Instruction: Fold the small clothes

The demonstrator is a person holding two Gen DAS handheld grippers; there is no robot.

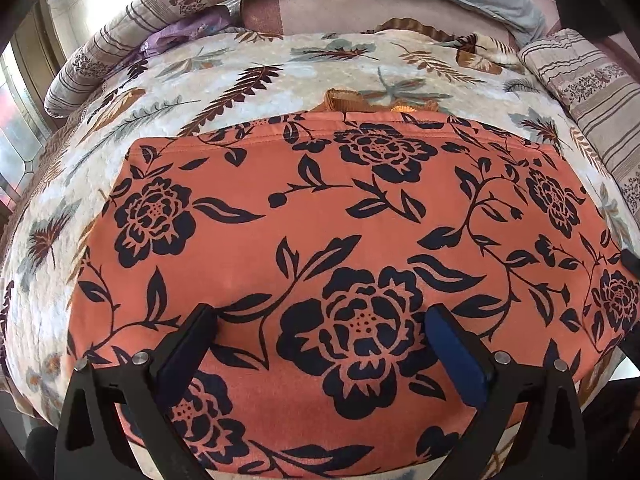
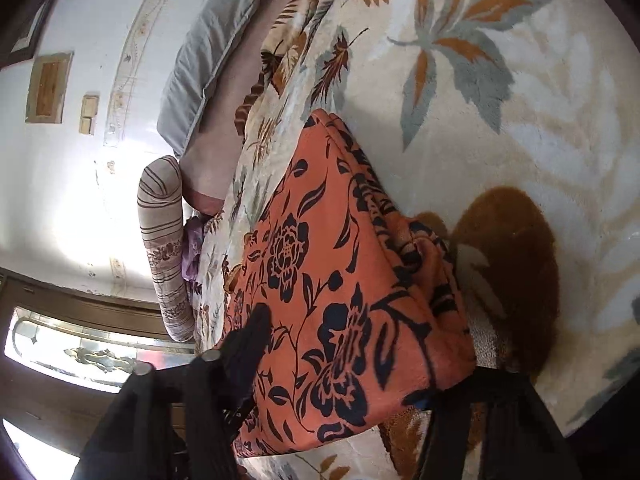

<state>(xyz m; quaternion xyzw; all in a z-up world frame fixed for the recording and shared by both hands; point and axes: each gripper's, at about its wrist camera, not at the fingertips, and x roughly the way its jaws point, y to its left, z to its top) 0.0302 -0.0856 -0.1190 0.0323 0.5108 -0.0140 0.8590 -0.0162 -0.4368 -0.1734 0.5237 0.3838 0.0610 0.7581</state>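
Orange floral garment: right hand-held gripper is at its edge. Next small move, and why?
Probably lift that edge a little and carry it over the flat part to start a fold. The right hand-held gripper has the orange floral garment's raised edge between its fingers, seemingly pinched. The left hand-held gripper stands open over cloth lying flat on the leaf-print blanket, so nothing blocks the fold.

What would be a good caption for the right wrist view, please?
Right gripper straddling a lifted edge of the orange flowered garment on a leaf-patterned blanket.
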